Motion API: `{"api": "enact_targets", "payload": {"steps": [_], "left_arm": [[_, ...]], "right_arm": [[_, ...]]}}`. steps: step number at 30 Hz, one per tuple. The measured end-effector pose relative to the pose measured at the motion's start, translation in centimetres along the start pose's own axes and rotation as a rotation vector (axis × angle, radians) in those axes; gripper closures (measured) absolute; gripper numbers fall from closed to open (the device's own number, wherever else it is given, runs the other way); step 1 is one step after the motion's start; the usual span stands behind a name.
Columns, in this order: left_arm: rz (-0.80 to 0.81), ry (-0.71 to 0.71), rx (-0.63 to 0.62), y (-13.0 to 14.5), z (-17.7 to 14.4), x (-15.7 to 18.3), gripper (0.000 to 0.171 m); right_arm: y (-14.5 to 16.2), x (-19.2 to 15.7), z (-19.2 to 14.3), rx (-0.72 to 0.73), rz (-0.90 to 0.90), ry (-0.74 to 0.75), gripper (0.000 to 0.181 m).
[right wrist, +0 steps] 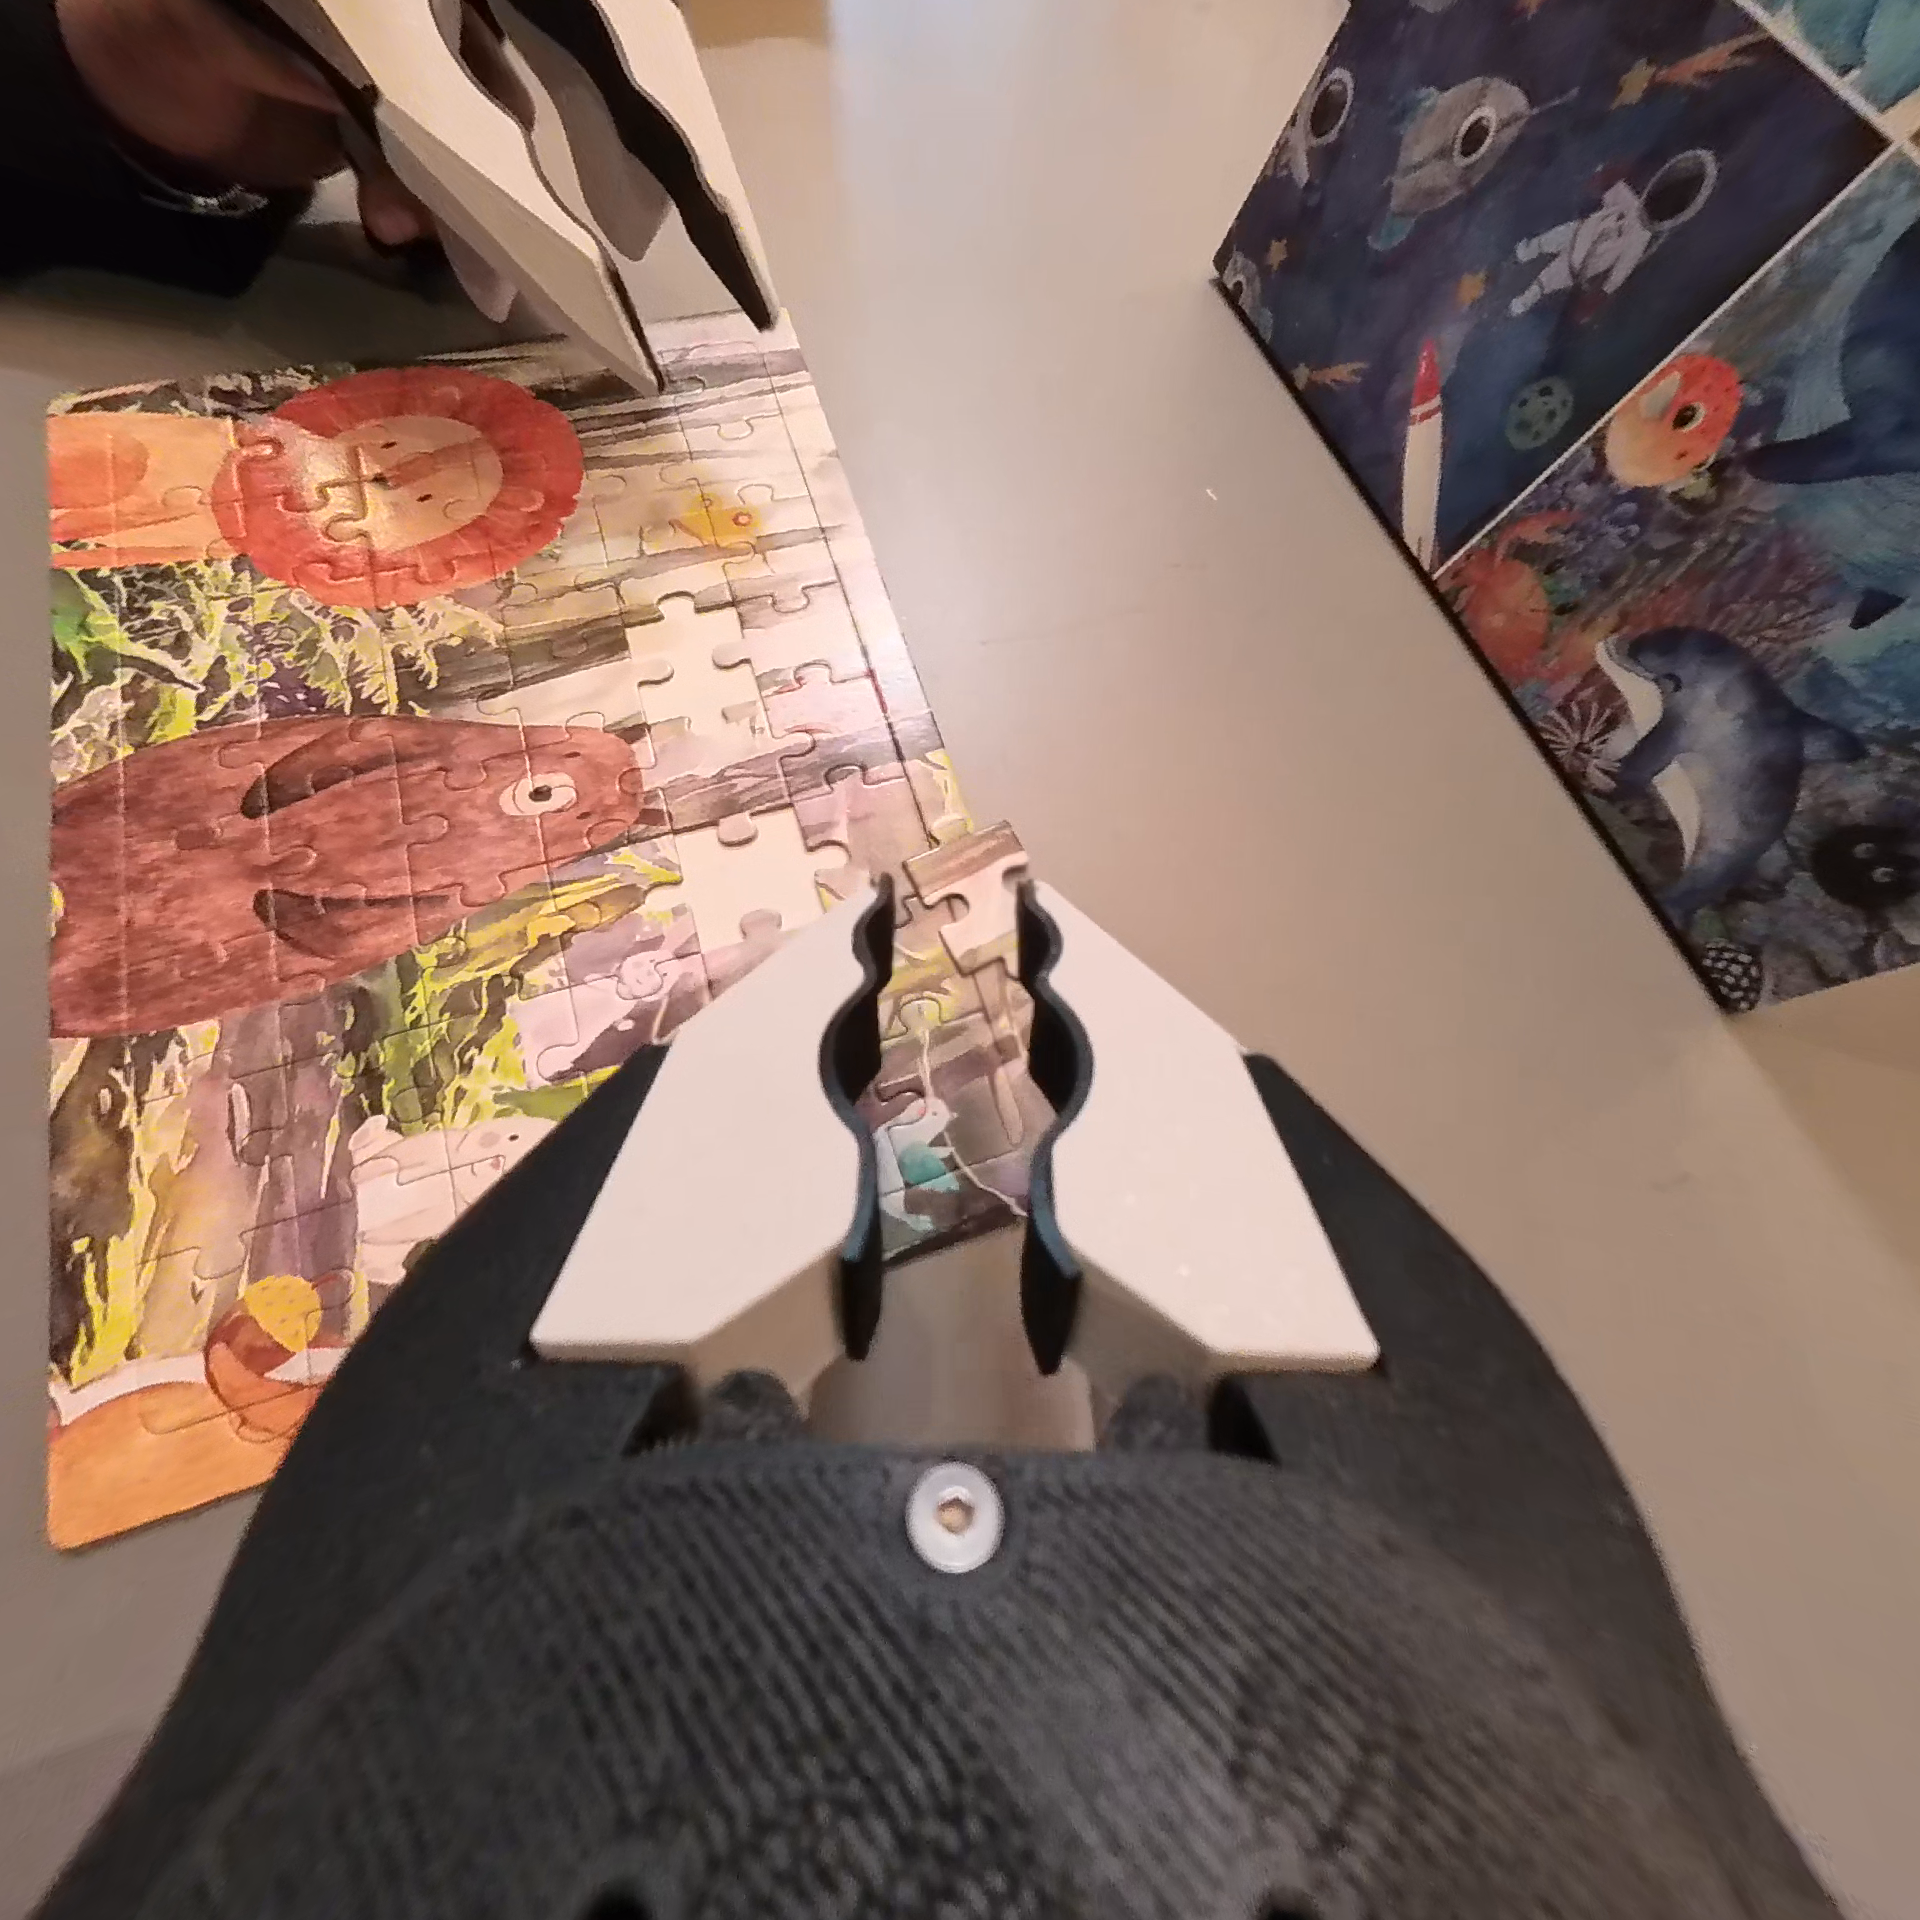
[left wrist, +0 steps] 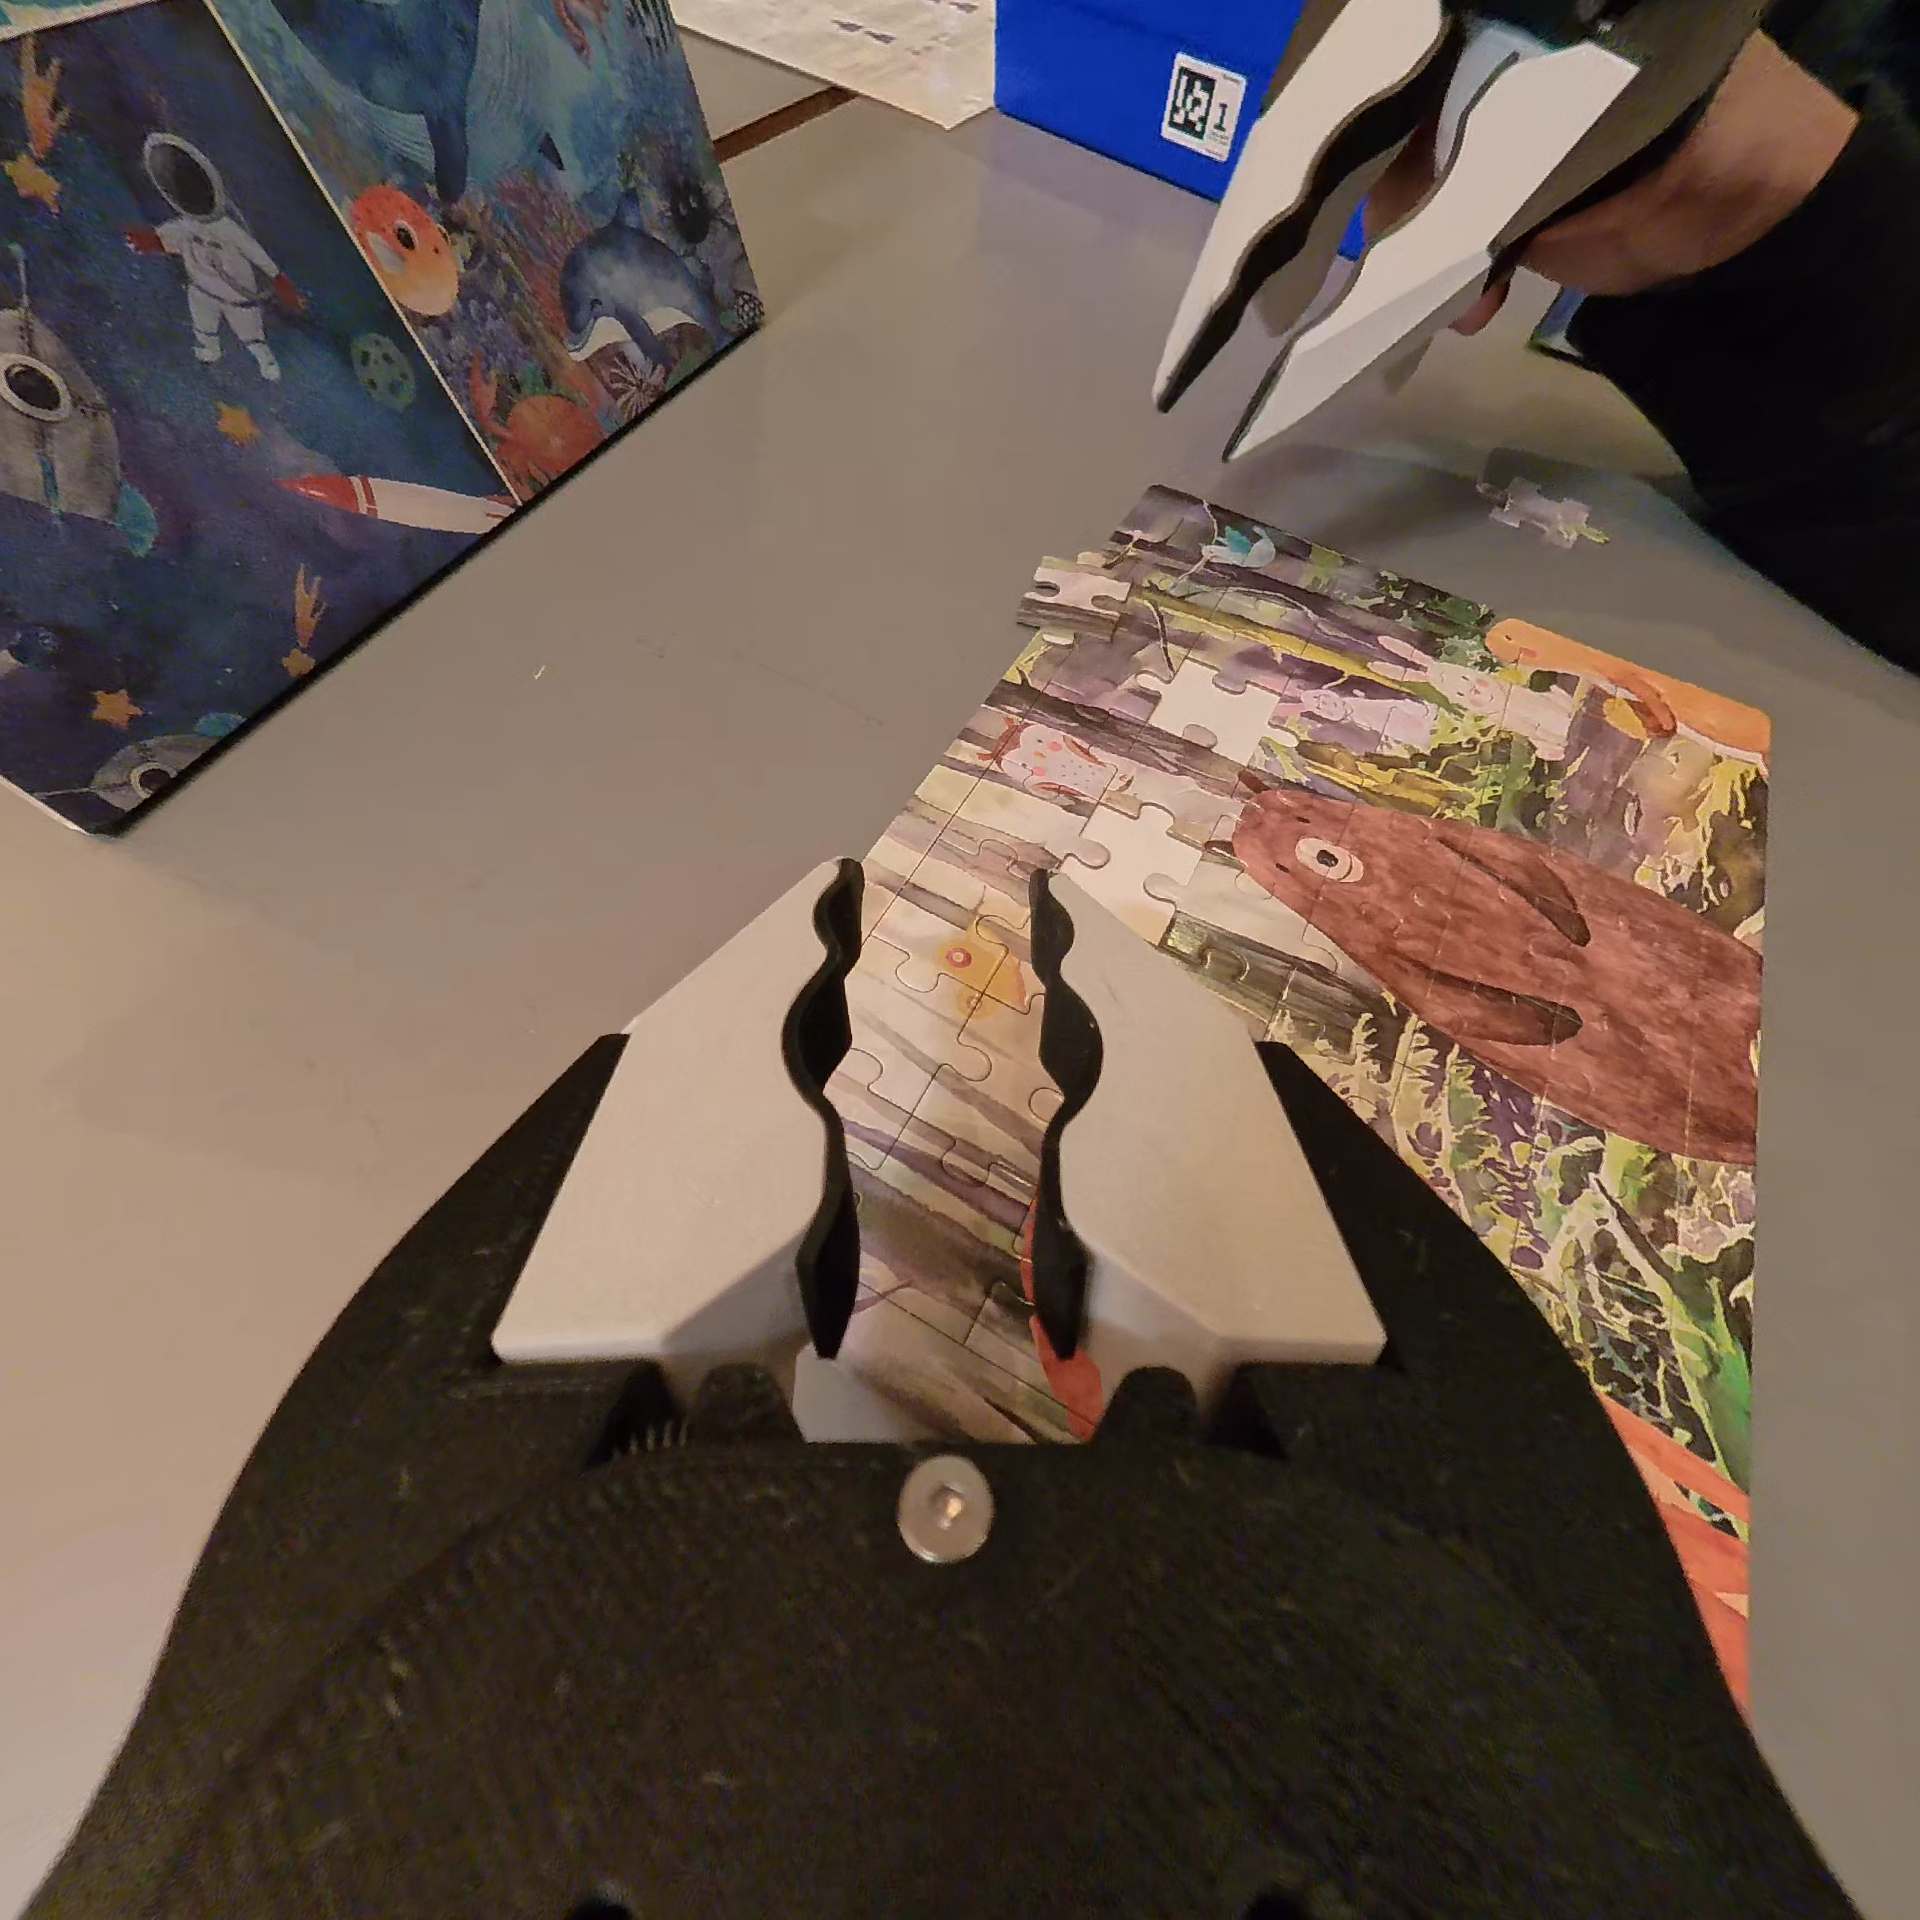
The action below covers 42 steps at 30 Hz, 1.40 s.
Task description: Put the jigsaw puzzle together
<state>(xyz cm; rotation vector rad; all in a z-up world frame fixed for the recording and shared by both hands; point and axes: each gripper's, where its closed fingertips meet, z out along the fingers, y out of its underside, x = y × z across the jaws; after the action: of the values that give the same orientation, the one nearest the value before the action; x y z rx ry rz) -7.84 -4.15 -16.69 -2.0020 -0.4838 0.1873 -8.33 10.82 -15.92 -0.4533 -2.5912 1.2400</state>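
The jigsaw puzzle [left wrist: 1455,987] lies mostly assembled on the grey table and shows a lion, a brown animal and greenery. It has two piece-shaped gaps, one [left wrist: 1216,717] above the other [left wrist: 1132,842]. In the right wrist view they are the farther gap [right wrist: 691,665] and the nearer gap [right wrist: 743,873]. A loose piece [left wrist: 1070,603] rests askew on the puzzle's corner. Another loose piece [left wrist: 1538,509] lies on the table beyond the puzzle. My left gripper [left wrist: 945,883] is open and empty above the puzzle's near edge. My right gripper [right wrist: 954,894] is open and empty, with the askew piece [right wrist: 966,883] just beyond its tips.
A large picture box [left wrist: 312,364] with space and sea scenes stands beside the puzzle [right wrist: 312,831]; it also shows in the right wrist view [right wrist: 1662,520]. A blue box [left wrist: 1091,94] with a square marker tag and a sheet of paper [left wrist: 831,42] sit at the back. Across from one pair of fingers to the other is roughly 15 centimeters. The askew piece [right wrist: 966,883] sits 5 centimeters or so from the ends of my right fingers. My left wrist view [left wrist: 1081,605] looks at it from another angle.
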Motion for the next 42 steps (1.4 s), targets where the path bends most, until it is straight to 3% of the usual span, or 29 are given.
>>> {"api": "enact_targets", "payload": {"steps": [13, 42], "left_arm": [[0.019, -0.004, -0.013, 0.1, 0.1, 0.2, 0.141], [0.003, 0.001, -0.024, 0.3, 0.2, 0.1, 0.139]], "right_arm": [[3.2, 0.1, 2.6, -0.116, 0.103, -0.063, 0.131], [3.5, -0.5, 3.2, -0.127, 0.12, -0.103, 0.129]]}}
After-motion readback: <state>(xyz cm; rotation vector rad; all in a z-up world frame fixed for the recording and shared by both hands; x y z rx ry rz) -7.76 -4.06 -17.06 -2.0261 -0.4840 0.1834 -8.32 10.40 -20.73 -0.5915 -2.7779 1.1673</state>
